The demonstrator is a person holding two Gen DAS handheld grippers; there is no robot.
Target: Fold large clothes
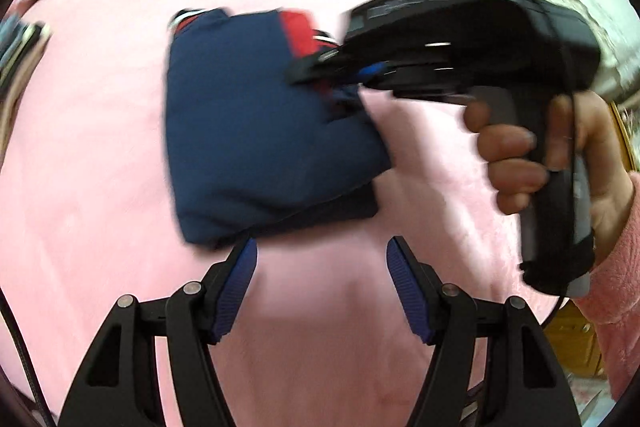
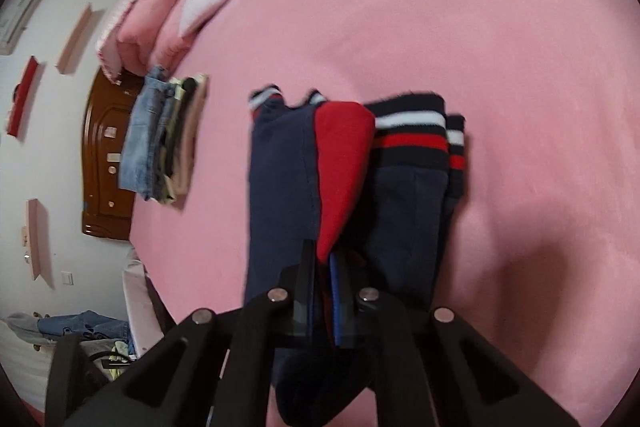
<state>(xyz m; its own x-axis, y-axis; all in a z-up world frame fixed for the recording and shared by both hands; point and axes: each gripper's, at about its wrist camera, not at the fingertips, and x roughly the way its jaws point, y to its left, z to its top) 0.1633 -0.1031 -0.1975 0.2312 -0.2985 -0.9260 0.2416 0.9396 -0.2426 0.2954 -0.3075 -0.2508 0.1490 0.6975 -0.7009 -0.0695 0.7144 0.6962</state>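
Two grippers are working at a folded navy sweater lying on the pink bedspread. Just beside the sweater's near edge, the left gripper is hovering with jaws spread wide — holding nothing. At the sweater's right edge, the right gripper is pinching the cloth — jaws narrow, closed on the navy and red fabric.
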